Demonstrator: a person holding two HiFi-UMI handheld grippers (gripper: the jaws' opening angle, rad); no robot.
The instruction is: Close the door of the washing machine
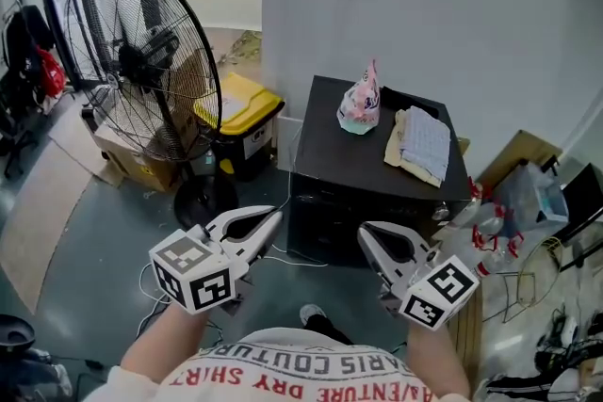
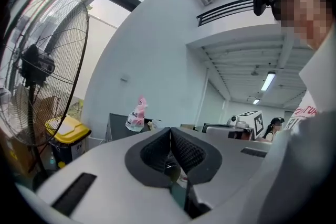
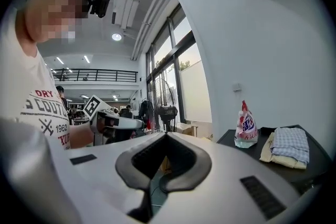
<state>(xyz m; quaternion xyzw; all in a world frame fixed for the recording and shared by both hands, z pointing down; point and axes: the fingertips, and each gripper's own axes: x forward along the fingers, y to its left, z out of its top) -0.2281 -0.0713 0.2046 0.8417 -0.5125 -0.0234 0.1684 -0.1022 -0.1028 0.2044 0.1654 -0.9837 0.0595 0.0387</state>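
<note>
The washing machine (image 1: 325, 141) is a black box against the grey wall, seen from above; its dark front (image 1: 325, 226) faces me and I cannot make out the door. On top sit a pink bag (image 1: 360, 104) and folded cloths (image 1: 422, 144). My left gripper (image 1: 276, 215) and right gripper (image 1: 363, 231) hover side by side in front of the machine, both shut and holding nothing. In the left gripper view the jaws (image 2: 169, 129) meet, with the machine (image 2: 116, 126) and bag (image 2: 137, 113) behind. In the right gripper view the jaws (image 3: 165, 135) meet too, with the bag (image 3: 245, 126) and cloths (image 3: 289, 145) at right.
A large standing fan (image 1: 141, 61) is on the left, its round base (image 1: 203, 201) close to my left gripper. A yellow-lidded bin (image 1: 237, 104) stands beside the machine, with a cardboard box (image 1: 132, 160) behind the fan. Bags and bottles (image 1: 528, 212) crowd the right. A cable (image 1: 283, 257) lies on the floor.
</note>
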